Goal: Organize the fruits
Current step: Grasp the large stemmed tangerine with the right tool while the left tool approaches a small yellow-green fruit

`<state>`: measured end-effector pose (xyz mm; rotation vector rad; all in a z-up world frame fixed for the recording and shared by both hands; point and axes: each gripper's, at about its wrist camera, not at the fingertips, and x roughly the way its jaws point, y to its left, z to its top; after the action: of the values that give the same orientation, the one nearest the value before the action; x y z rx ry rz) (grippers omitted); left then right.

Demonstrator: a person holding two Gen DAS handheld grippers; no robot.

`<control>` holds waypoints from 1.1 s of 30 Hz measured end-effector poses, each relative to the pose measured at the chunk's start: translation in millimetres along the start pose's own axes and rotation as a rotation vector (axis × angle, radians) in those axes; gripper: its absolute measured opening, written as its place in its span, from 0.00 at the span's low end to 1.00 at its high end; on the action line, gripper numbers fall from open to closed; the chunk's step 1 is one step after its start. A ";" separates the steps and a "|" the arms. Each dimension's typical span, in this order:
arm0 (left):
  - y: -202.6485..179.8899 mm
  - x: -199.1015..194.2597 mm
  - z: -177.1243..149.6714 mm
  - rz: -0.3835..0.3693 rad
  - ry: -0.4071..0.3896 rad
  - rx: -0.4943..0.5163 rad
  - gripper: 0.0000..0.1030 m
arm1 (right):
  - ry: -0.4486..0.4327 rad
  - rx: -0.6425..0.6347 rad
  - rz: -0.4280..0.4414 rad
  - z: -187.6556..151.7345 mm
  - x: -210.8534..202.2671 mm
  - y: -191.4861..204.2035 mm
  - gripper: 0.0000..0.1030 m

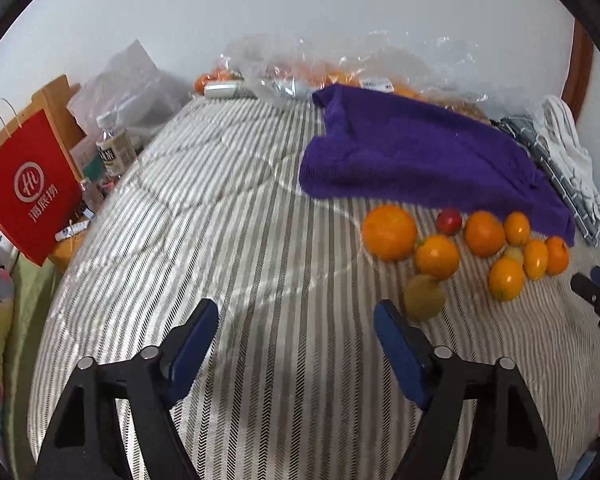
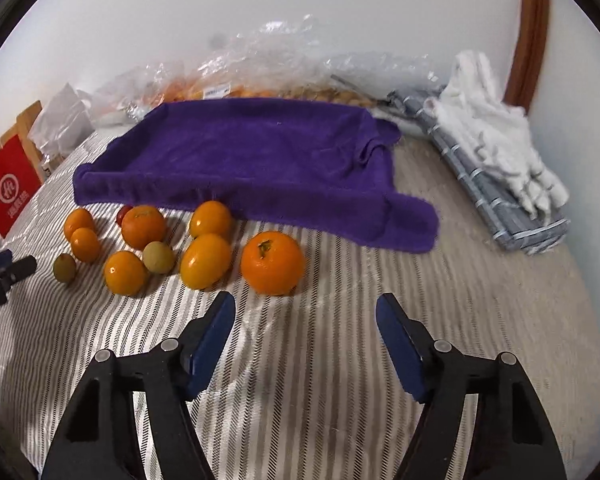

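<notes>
Striped grey-white bedspread (image 2: 340, 360) fills both views, white wall behind. Purple towel (image 2: 252, 160) lies spread toward the far side; crinkled clear plastic bags (image 2: 268, 60) with more orange fruit sit against the wall beyond it. Loose fruit is clustered on the bedspread along the towel's near edge: several oranges of mixed size, largest orange (image 2: 273, 263) nearest the right gripper, a small red fruit (image 2: 123, 213) at the towel edge, two greenish-brown fruits (image 2: 158, 257) among them. Left gripper (image 1: 296, 310): jaws apart, nothing between the pads, one greenish fruit (image 1: 424, 298) just beyond its right fingertip. Right gripper (image 2: 306, 302): jaws apart, empty, hanging just short of the largest orange. Red paper bag (image 1: 30, 188) stands off the left side, folded grey-striped cloth (image 2: 496, 200) with white gloves (image 2: 496, 140) on it at far right
</notes>
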<state>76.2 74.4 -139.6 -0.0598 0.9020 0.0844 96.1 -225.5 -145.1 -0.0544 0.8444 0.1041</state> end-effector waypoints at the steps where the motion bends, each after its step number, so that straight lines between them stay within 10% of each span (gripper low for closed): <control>1: 0.4 2.1 -0.2 0.000 0.007 0.001 0.75 | 0.009 -0.008 0.021 0.6 2.9 1.2 0.67; 20: 12.1 15.1 -0.8 -0.028 0.001 -0.021 0.68 | 0.082 -0.062 0.077 20.8 55.1 9.2 0.64; 27: 9.5 14.8 -2.4 -0.021 -0.008 -0.008 0.69 | 0.024 -0.068 0.104 19.6 54.0 8.2 0.41; 33: 14.6 8.2 -6.0 -0.093 -0.021 -0.040 0.69 | 0.017 -0.056 0.073 13.8 47.3 2.3 0.40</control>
<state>75.1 88.8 -150.0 -0.1375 0.8749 0.0163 137.3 -218.7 -171.3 -0.0775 0.8606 0.1964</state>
